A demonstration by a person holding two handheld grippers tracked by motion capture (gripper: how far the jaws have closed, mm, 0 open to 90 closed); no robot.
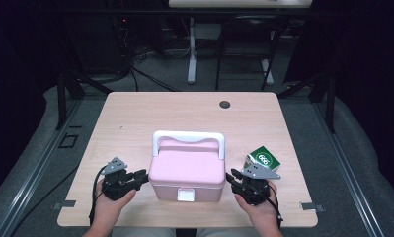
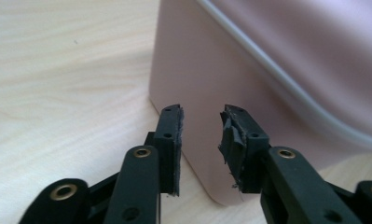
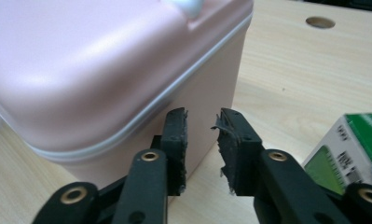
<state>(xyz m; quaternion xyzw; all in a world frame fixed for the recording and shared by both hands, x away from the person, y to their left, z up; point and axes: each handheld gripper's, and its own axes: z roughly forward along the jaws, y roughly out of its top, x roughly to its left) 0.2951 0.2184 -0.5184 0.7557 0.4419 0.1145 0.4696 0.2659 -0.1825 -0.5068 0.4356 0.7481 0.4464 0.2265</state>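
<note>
A pink lidded box [image 1: 187, 173] with a white handle [image 1: 188, 138] and a white front latch [image 1: 186, 195] stands on the wooden table [image 1: 135, 123] near its front edge. My left gripper [image 1: 144, 176] lies just left of the box, pointing at its side. In the left gripper view the jaws [image 2: 202, 140] stand apart with nothing between them, close to the box's corner [image 2: 267, 60]. My right gripper [image 1: 230, 177] lies just right of the box. Its jaws [image 3: 202, 144] are also parted and hold nothing, a little short of the pink wall [image 3: 104, 70].
A small green and white carton [image 1: 263, 159] sits on the table right beside the right gripper, also seen as the carton [image 3: 351, 149] at the right gripper view's edge. A round cable hole [image 1: 225, 104] lies near the far edge. Desk legs and cables stand beyond.
</note>
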